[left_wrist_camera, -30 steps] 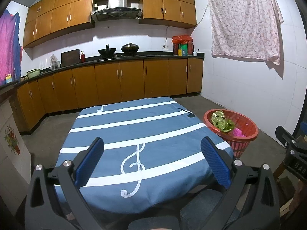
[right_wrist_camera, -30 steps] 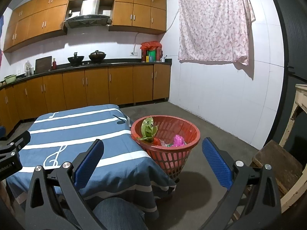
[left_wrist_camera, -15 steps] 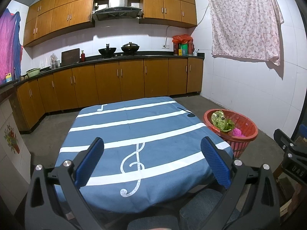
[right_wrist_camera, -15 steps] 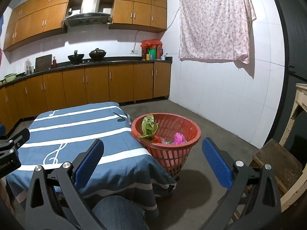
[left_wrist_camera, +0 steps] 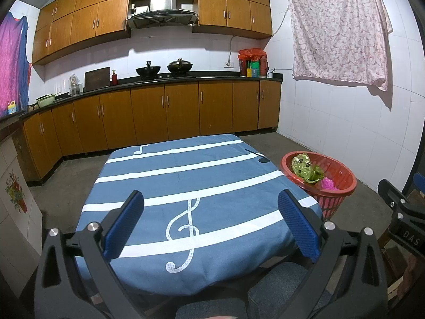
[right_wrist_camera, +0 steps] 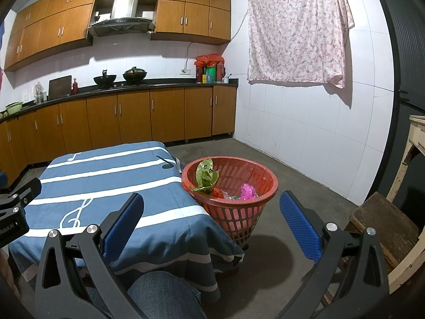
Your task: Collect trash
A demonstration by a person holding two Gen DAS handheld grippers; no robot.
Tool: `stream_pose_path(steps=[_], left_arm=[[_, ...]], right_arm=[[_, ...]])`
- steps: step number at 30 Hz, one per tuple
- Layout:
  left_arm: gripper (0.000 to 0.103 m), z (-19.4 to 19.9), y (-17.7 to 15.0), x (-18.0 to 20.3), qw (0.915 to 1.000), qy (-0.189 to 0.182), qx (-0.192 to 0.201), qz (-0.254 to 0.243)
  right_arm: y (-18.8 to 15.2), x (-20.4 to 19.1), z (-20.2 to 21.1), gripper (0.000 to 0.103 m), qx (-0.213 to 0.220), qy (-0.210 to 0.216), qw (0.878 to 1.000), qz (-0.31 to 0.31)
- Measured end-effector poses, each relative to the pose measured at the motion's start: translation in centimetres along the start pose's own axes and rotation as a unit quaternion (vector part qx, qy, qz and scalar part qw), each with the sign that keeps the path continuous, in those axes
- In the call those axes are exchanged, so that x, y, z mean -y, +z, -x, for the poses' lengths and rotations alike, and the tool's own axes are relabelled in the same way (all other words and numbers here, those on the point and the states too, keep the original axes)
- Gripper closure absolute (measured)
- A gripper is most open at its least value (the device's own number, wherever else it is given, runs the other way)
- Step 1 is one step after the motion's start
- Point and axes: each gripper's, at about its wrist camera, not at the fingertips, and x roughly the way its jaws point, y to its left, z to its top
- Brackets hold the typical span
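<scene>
A red plastic basket (left_wrist_camera: 342, 186) stands on the floor at the table's right side; it also shows in the right wrist view (right_wrist_camera: 239, 218). It holds a green wrapper (right_wrist_camera: 204, 176), a pink crumpled piece (right_wrist_camera: 247, 191) and a red scrap. My left gripper (left_wrist_camera: 209, 216) is open and empty, held above the near edge of the blue tablecloth (left_wrist_camera: 186, 180). My right gripper (right_wrist_camera: 209, 219) is open and empty, held near the table's front right corner, short of the basket. No loose trash shows on the tablecloth (right_wrist_camera: 106, 186).
Brown cabinets (left_wrist_camera: 159, 114) and a counter with pots run along the far wall. A wooden stool (right_wrist_camera: 385, 226) and a pale wooden frame (right_wrist_camera: 414, 143) stand at the right. A cloth (right_wrist_camera: 297, 32) hangs on the white wall. My knees sit under both grippers.
Both grippers stay open and nearly still; the views shift only slightly.
</scene>
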Motion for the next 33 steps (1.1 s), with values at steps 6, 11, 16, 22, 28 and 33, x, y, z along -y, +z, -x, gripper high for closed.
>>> stream_pose_path(steps=[6,11,16,22,28,33], left_arm=[[0.004,0.04,-0.04,0.13,1.0,0.0,0.0,0.0],[0.004,0.01,-0.02,0.12,1.0,0.0,0.0,0.0],[0.004,0.01,-0.02,0.12,1.0,0.001,0.0,0.0],[0.004,0.01,-0.05,0.1,1.0,0.001,-0.001,0.001],[0.004,0.11,-0.17,0.32,1.0,0.003,-0.002,0.003],[0.004,0.08,-0.12,0.29,1.0,0.004,-0.003,0.004]], right_arm=[[0.01,0.01,0.0,0.002,-0.001,0.0,1.0,-0.001],[0.0,-0.04,0.0,0.002,-0.001,0.0,1.0,-0.001],[0.0,-0.05,0.02,0.002,-0.002,0.0,1.0,-0.001],[0.02,-0.04,0.03,0.002,-0.002,0.0,1.0,-0.001],[0.02,-0.05,0.08,0.002,-0.002,0.0,1.0,0.0],[0.04,-0.05,0.08,0.002,-0.002,0.0,1.0,-0.001]])
